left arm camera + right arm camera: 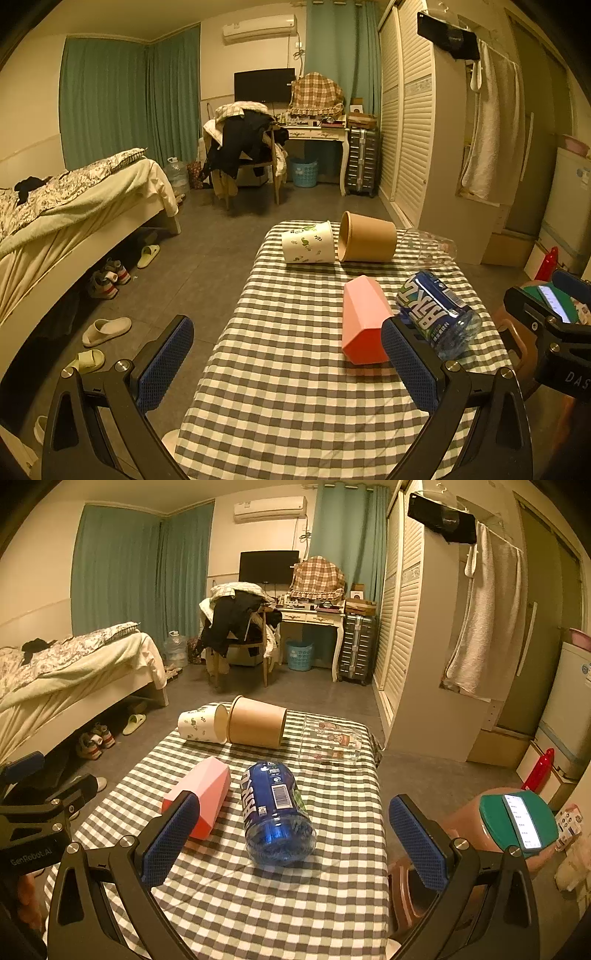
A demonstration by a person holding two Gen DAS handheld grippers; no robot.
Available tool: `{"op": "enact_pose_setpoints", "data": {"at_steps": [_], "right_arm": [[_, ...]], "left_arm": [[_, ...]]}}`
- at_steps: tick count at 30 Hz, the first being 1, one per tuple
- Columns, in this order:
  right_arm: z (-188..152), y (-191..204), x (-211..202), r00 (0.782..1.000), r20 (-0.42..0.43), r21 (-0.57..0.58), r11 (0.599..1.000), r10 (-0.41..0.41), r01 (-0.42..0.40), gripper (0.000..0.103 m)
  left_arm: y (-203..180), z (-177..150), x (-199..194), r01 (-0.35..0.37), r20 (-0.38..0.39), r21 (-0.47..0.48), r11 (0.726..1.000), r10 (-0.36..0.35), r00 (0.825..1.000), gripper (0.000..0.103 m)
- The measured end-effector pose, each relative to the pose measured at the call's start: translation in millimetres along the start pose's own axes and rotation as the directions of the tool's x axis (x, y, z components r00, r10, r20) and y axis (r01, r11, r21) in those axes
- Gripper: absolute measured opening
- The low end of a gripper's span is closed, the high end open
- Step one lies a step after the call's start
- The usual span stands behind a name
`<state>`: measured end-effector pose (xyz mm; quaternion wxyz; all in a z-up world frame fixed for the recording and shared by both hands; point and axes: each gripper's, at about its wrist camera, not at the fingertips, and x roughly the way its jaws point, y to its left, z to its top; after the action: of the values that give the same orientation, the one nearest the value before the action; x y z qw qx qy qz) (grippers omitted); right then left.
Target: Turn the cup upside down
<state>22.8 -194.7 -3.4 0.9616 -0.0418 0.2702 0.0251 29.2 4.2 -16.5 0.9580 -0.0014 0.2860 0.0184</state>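
Note:
Several cups lie on their sides on a checked tablecloth (pixel 288 398) (pixel 258 904). A pink faceted cup (pixel 364 325) (pixel 201 797) and a blue plastic cup with white lettering (pixel 439 314) (pixel 275 812) lie nearest. Farther back lie a white leaf-print paper cup (pixel 308 242) (pixel 203 723), a brown paper cup (pixel 367 242) (pixel 256 722) and a clear glass (pixel 430 243) (pixel 330 742). My left gripper (pixel 288 358) is open, short of the pink cup. My right gripper (pixel 295 840) is open, its fingers either side of the blue cup's near end, not touching.
The narrow table drops off to the floor on the left and right. A stool holding a green pad and a phone (pixel 521 821) stands right of the table. A bed (pixel 74 206), slippers (pixel 107 330), a chair (pixel 243 155) and a wardrobe (pixel 406 110) lie beyond.

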Motion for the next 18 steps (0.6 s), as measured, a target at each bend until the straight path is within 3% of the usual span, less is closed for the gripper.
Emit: {"op": "enact_pose_setpoints", "data": {"at_steps": [10,18], "right_arm": [[5,-10,45,0.998,-0.054,-0.009,1.000,-0.012,0.011,0.103],[-12,-14,103,0.982,-0.188,0.017,0.999,0.031,-0.028,0.103]], "left_arm": [[2,3,31,-0.021,-0.024,-0.033,0.999,0.021,0.999,0.103],[4,0,58,-0.039,-0.064,-0.021,0.999,0.038,0.997,0.103]]}}
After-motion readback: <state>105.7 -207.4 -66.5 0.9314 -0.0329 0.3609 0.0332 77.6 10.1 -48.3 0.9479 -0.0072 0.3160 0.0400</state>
